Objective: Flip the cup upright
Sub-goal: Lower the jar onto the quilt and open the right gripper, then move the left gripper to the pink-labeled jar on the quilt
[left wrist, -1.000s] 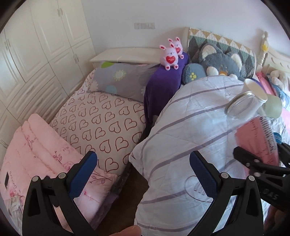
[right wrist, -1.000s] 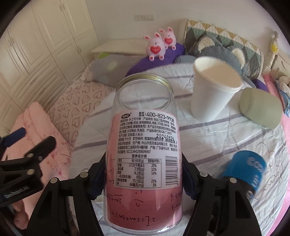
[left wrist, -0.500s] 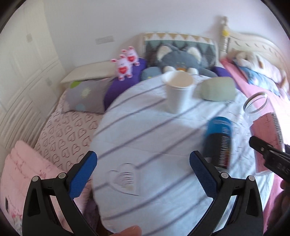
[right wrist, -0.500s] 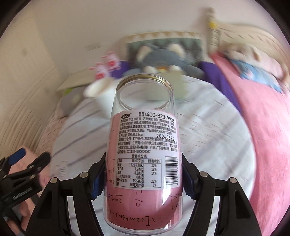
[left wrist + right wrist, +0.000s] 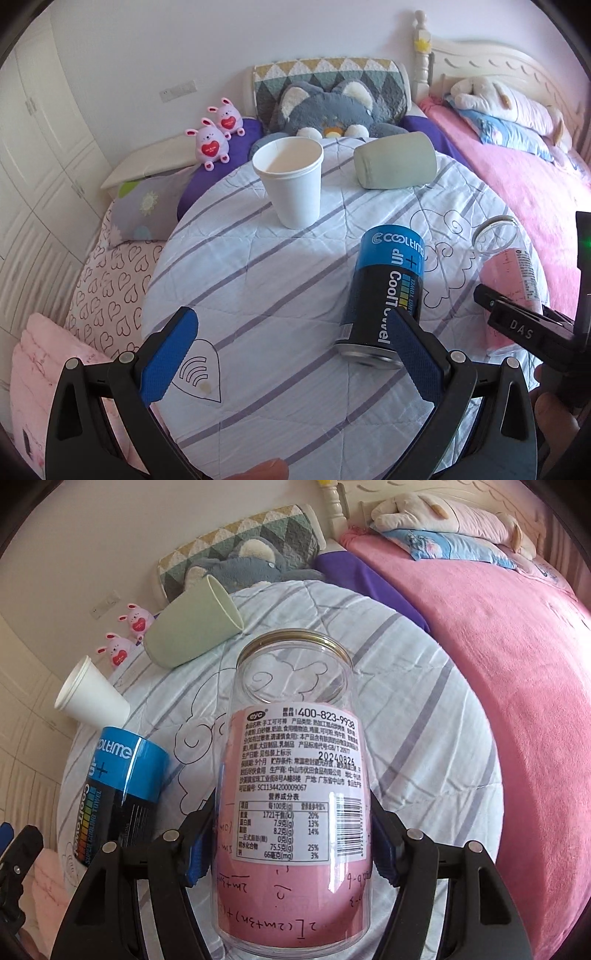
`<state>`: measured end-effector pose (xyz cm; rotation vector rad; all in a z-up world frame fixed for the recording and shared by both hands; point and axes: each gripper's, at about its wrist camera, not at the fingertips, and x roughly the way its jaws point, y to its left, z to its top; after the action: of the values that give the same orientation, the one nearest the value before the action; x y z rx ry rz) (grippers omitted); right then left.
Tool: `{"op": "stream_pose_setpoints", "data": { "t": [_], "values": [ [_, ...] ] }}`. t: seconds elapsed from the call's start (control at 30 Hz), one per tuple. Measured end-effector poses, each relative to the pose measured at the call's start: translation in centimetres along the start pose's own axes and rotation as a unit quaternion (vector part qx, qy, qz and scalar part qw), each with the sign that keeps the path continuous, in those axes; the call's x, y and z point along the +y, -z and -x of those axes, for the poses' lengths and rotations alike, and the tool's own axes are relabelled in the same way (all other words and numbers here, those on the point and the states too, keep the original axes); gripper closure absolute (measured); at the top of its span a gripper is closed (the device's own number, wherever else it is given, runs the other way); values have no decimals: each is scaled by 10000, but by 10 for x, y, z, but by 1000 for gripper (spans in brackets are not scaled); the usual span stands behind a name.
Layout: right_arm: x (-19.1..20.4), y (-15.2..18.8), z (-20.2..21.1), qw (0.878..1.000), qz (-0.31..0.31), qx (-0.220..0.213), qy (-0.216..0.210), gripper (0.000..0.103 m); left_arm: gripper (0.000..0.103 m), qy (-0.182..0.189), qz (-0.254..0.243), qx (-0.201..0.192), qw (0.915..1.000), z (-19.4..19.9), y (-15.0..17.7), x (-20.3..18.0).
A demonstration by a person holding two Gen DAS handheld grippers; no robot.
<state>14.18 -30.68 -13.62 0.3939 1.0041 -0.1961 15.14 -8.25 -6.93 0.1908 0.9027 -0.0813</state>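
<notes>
The right gripper (image 5: pixel 291 845) is clamped on a clear plastic jar (image 5: pixel 295 805), its blue pads pressed against both sides of the jar's lower body. The jar has no lid; its gold-rimmed mouth points away from the camera. Inside it sits a curled pink sheet with handwritten sums, and a white printed label covers its front. In the left wrist view the same jar (image 5: pixel 506 266) shows at the right edge, held over the striped quilt (image 5: pixel 258 280).

The left gripper (image 5: pixel 291 354) is spread wide with nothing between its blue pads (image 5: pixel 168 354), hovering above the near part of the quilt.

A white paper cup (image 5: pixel 291 184) stands upright on the quilt, mouth up; its visible inside looks bare. Just beside it, toward the headboard, a pale green cup (image 5: pixel 395 160) lies on its side, its bottom facing the left camera; from the right wrist view its open mouth (image 5: pixel 225 602) shows a cream inside with nothing in it. A blue and black can (image 5: pixel 388 291) lies tipped on the quilt between the white cup and the jar, its metal end toward the left camera.

Two pink bunny toys (image 5: pixel 218 138) and a grey plush cat (image 5: pixel 328 107) sit behind the quilt.
</notes>
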Motion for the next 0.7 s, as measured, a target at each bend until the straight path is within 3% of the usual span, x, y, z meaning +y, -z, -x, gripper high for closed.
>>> {"op": "stream_pose_setpoints", "data": {
  "t": [0.07,0.4,0.7],
  "values": [
    [-2,2,2,10000,-15,28,-53,19,0,-5,-6,10,10000,0,0,-1],
    [-10,6,36,9996,194,-165,-112,19,0,19,-58,1,10000,11,2,-18],
    [-44,20,85,9981,223,-525,-237,19,0,15,-268,-17,9996,34,7,-70]
  ]
}}
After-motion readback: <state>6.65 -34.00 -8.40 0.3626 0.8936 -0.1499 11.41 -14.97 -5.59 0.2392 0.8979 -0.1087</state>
